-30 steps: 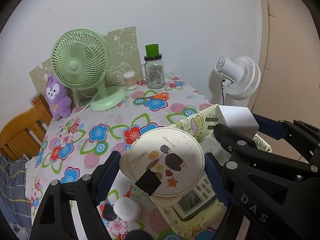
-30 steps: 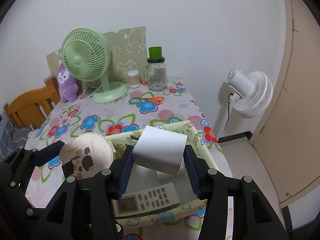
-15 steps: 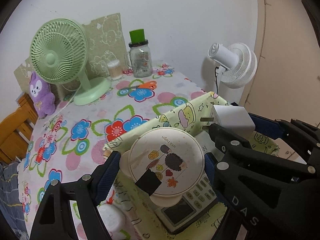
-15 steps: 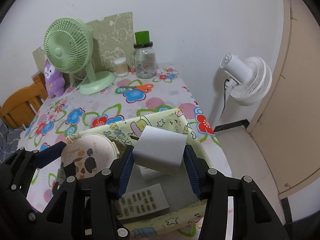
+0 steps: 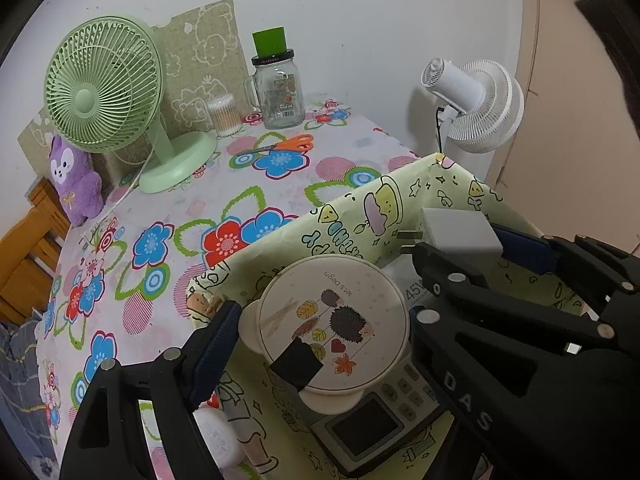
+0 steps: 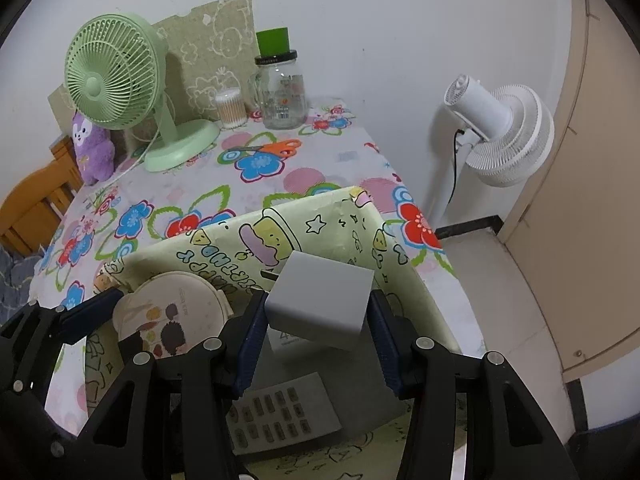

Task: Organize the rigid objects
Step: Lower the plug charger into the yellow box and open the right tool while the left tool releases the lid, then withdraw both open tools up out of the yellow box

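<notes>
My left gripper (image 5: 320, 332) is shut on a round cream compact mirror (image 5: 332, 320) with a hedgehog print, held over the yellow cartoon-print box (image 5: 352, 216). My right gripper (image 6: 316, 324) is shut on a white plug adapter (image 6: 320, 300), also over the box (image 6: 248, 248). The adapter also shows in the left wrist view (image 5: 460, 232), and the mirror in the right wrist view (image 6: 172, 316). A white remote control (image 5: 372, 424) lies inside the box, also in the right wrist view (image 6: 280, 416). A second white adapter (image 6: 284, 336) lies in the box beneath the held one.
On the floral tablecloth (image 5: 168, 208) stand a green desk fan (image 5: 108, 92), a purple plush (image 5: 76, 176), a cotton-swab jar (image 5: 226, 116) and a glass jar (image 5: 280, 88); orange scissors (image 5: 280, 146) lie nearby. A white floor fan (image 6: 496, 132) stands right. A white round object (image 5: 216, 436) lies beside the box.
Both grippers have moved forward and lower over the box, still holding the mirror and the adapter. The remote now lies further under them.
</notes>
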The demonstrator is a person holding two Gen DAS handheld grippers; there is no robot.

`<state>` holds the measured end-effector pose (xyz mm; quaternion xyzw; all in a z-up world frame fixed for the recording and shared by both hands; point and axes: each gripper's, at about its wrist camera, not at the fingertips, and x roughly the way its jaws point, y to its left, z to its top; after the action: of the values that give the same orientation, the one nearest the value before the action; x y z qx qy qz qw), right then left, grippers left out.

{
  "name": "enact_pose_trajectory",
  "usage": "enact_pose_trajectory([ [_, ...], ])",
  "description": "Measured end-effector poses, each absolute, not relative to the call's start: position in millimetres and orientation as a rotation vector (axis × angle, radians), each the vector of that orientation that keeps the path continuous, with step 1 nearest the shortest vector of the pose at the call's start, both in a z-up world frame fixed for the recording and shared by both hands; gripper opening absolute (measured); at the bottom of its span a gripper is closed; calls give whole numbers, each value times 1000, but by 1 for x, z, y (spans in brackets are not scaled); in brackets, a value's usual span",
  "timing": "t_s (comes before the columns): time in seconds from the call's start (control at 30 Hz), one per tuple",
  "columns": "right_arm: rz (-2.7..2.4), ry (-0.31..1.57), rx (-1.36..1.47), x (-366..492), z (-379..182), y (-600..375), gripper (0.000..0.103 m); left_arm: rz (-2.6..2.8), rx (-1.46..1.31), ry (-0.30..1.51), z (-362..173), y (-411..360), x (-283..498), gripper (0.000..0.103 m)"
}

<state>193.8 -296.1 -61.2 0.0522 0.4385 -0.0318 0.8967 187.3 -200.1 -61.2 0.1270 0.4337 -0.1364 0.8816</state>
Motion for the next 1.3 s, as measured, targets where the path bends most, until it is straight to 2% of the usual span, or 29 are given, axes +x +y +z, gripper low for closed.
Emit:
enact_pose_trajectory([
  [0.2,-63,913,114,196,-64,-296,53,-283,269,909,-62,-201,189,87],
  [0.37,-52,915,128,194,-62,-297,54,-302,270,909,-60,-203,186,94],
  [0.47,-48,904,135,189,-58,-296,57,-310,263,907,-59,-203,184,95],
  [0.53,-45,902,144,185,-56,-297,64,-308,261,905,-59,-204,182,96],
  [0.83,-50,865,157,162,-43,-295,80,-307,251,874,-46,-195,166,96],
  [1.3,-31,786,128,127,-19,-270,94,-286,211,813,-28,-168,132,97],
])
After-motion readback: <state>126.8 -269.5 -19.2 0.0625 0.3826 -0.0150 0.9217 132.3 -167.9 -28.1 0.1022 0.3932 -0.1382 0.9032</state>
